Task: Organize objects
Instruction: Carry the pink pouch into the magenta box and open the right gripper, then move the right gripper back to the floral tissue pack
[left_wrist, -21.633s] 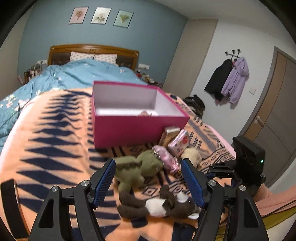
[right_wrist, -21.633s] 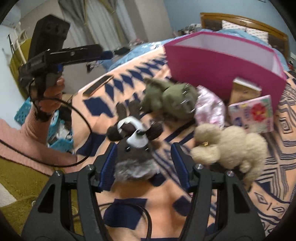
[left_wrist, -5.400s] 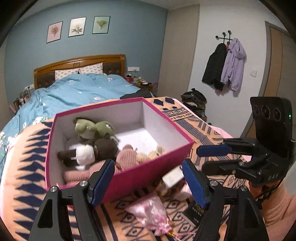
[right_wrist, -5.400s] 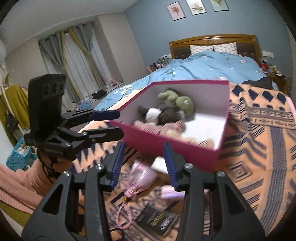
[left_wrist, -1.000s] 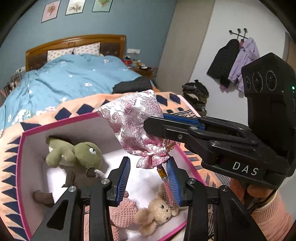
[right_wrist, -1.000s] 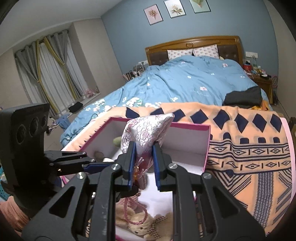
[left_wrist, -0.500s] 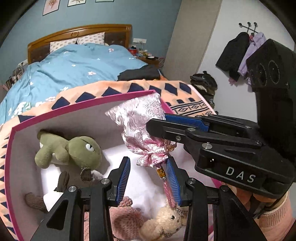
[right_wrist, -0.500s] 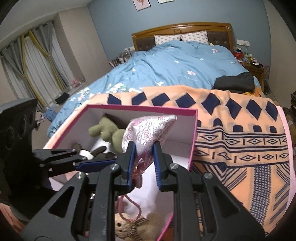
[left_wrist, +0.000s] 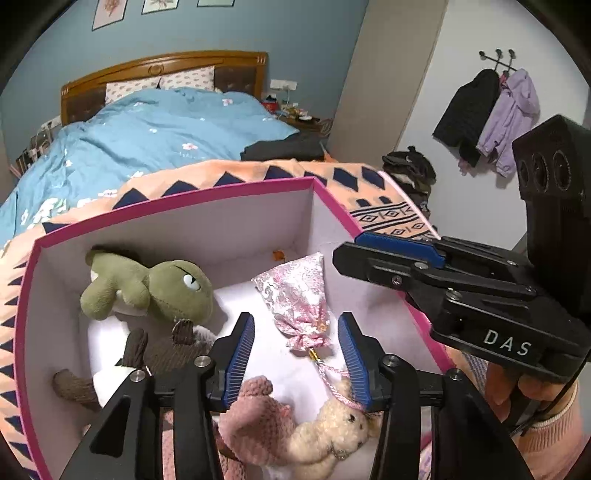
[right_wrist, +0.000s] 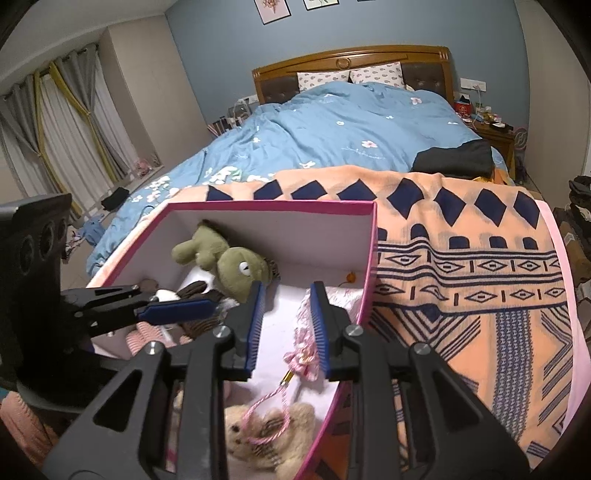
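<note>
- The brocade pouch (left_wrist: 295, 295) lies on the pink box's (left_wrist: 184, 199) floor, centre of the left view.
- Both the left tongs (left_wrist: 297, 354) and right tongs (right_wrist: 286, 325) have just been opening and grip nothing.
- Best lift both straight up, clear of the pouch's cord (right_wrist: 269, 398).

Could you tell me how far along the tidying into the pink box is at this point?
Mostly done: the green plush, brown plush, pink knitted toy and cream bear lie in the pink box. The silky pouch now rests on the box floor; the right gripper has just been opening and the left gripper too, neither pressing it. What remains outside the box is out of view.
</note>
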